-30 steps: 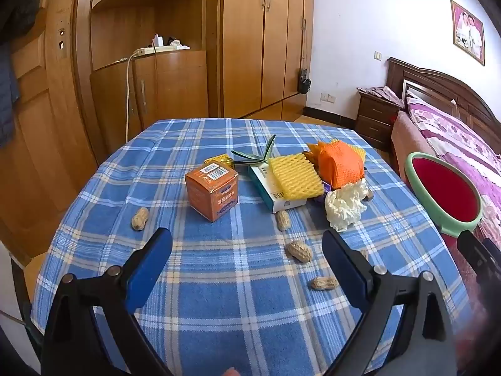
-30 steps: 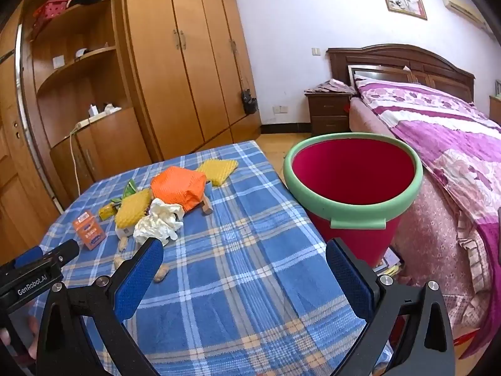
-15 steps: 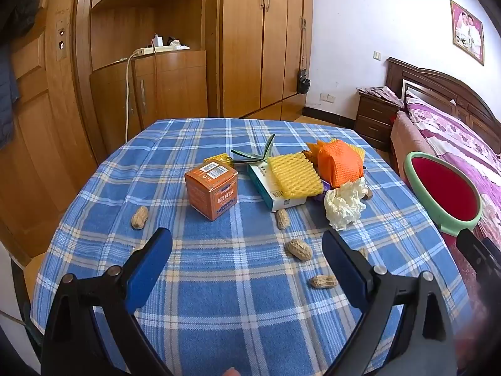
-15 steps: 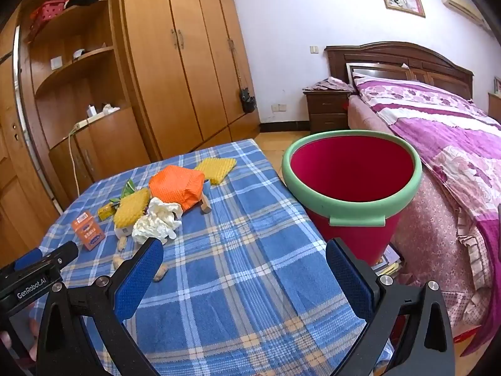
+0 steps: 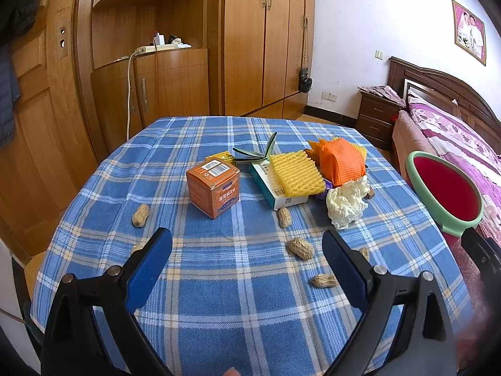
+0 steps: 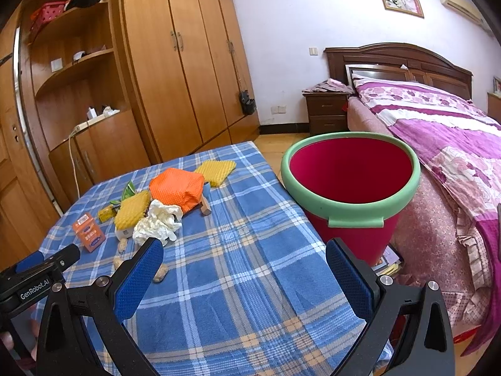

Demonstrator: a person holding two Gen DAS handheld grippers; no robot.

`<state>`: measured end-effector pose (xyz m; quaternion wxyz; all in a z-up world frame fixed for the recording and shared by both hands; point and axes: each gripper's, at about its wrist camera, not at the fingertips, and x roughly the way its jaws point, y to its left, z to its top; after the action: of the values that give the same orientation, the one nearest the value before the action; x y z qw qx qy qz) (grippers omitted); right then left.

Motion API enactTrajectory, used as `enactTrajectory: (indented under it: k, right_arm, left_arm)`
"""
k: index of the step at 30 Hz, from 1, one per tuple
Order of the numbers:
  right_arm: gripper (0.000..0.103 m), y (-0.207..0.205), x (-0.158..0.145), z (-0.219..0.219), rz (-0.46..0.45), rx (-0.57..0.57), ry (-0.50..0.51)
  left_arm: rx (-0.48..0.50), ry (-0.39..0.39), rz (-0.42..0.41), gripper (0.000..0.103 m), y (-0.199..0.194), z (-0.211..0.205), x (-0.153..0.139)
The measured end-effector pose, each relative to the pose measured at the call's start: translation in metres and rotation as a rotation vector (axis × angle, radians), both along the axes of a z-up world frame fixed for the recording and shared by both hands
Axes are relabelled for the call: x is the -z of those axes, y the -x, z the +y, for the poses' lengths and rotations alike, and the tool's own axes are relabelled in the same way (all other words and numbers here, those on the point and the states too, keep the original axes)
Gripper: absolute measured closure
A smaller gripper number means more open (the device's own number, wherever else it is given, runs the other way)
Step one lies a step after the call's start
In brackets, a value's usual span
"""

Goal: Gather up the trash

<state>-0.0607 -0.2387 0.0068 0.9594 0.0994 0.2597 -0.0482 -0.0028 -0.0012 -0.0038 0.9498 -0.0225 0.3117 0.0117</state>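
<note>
Trash lies on a blue plaid table (image 5: pixel 219 297): an orange box (image 5: pixel 213 189), a white-green box (image 5: pixel 275 188) under yellow foam netting (image 5: pixel 297 174), orange foam netting (image 5: pixel 343 161), crumpled white tissue (image 5: pixel 346 202), and several peanuts (image 5: pixel 300 248). A red bin with a green rim (image 6: pixel 350 181) stands off the table's right edge. My left gripper (image 5: pixel 247 257) is open and empty, above the table's near part. My right gripper (image 6: pixel 244 266) is open and empty, between the tissue (image 6: pixel 158 224) and the bin.
Wooden wardrobes (image 5: pixel 266 37) and shelves stand behind the table. A bed with a purple cover (image 6: pixel 438 131) and a nightstand (image 6: pixel 327 109) lie to the right, behind the bin. The left gripper's body (image 6: pixel 34 279) shows at the right view's left edge.
Both views have shifted slightly; the right gripper has edged a little toward the bin. Nothing on the table has moved.
</note>
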Motion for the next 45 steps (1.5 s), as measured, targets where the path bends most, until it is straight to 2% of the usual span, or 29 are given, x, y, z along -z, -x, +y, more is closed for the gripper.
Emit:
enactTrajectory:
  k: [45]
  right_arm:
    - [0.000, -0.0002, -0.0012, -0.0015, 0.003, 0.007, -0.006]
  left_arm:
    - [-0.001, 0.002, 0.003, 0.007, 0.0011, 0.0055, 0.0013]
